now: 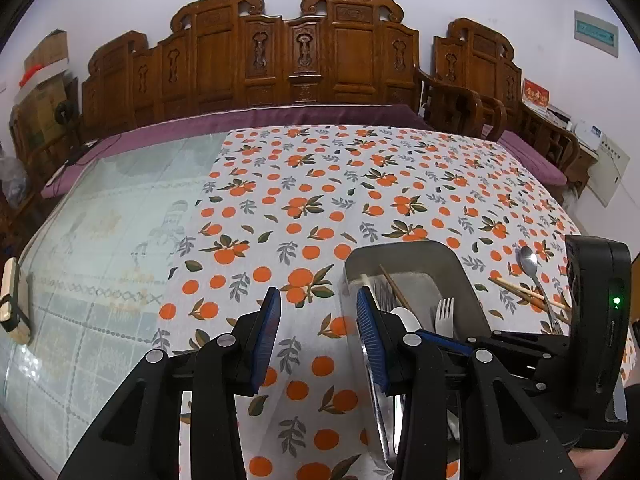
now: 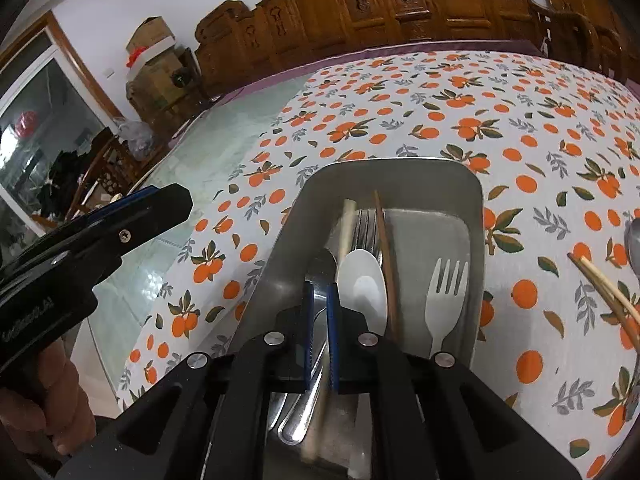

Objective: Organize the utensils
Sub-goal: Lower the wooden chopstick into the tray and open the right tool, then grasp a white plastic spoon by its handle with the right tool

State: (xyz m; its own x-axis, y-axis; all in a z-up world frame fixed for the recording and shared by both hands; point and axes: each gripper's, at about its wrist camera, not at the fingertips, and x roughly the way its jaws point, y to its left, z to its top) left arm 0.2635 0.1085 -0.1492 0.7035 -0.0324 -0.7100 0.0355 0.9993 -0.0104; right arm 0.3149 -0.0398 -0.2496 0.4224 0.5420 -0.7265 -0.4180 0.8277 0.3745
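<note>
A metal tray (image 2: 478, 196) sits on the orange-print tablecloth and holds a white spoon (image 2: 362, 284), a white fork (image 2: 446, 292), a brown chopstick (image 2: 386, 256), a pale chopstick (image 2: 347, 224) and metal cutlery. My right gripper (image 2: 320, 300) is low over the tray, shut on a metal spoon (image 2: 320, 272). My left gripper (image 1: 316, 304) is open and empty, just left of the tray (image 1: 464, 276). On the cloth right of the tray lie a metal spoon (image 1: 532, 268) and chopsticks (image 1: 524, 292).
Carved wooden chairs (image 1: 280, 52) with purple cushions line the far edge of the table. The left part of the table has a pale green cover (image 1: 100, 240). Boxes (image 2: 150, 48) stand in the far left corner.
</note>
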